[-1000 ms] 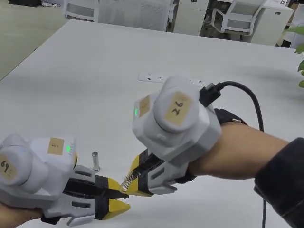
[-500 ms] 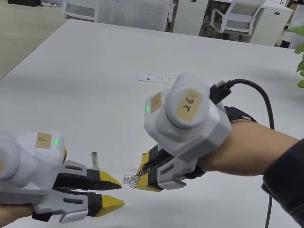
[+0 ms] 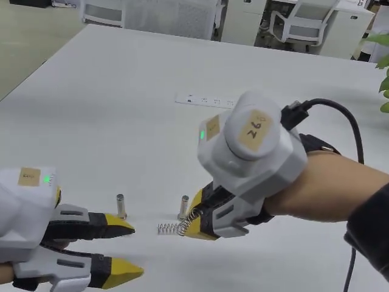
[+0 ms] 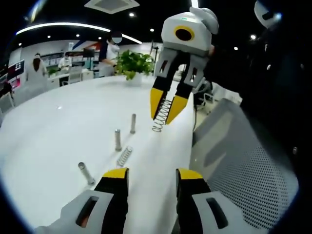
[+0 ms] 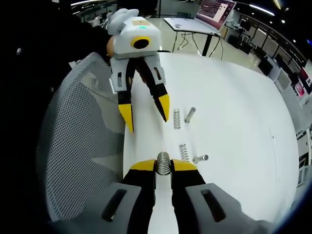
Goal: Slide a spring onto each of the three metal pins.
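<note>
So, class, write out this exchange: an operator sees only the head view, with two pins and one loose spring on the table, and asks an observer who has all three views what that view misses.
Operator: I count two pins. Is that all of them?
Observer: No. The left gripper view shows three bare pins standing in a row.
Operator: And is there just the one loose spring?
Observer: No. The right gripper view shows two loose springs lying on the table, apart from the held spring in the right gripper and its shut tongs.
</note>
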A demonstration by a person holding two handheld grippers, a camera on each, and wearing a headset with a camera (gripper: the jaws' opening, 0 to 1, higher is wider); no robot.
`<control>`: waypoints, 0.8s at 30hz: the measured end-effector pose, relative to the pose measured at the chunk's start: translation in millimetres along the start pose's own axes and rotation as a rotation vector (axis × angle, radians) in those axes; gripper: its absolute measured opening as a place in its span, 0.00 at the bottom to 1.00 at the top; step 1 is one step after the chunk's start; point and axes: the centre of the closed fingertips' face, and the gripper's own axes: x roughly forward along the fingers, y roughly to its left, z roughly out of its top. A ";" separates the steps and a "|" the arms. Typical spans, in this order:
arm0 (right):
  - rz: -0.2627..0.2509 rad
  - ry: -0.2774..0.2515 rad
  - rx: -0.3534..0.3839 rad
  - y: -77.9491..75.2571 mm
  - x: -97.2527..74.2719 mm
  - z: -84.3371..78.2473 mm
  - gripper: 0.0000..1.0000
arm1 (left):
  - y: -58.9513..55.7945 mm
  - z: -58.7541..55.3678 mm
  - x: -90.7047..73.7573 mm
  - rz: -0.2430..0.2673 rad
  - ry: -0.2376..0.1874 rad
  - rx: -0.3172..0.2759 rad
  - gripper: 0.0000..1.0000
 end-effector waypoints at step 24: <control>-0.041 0.035 0.047 -18.9 -15.2 -24.9 0.08 | 19.2 -2.7 -26.4 0.154 -0.072 -0.088 0.58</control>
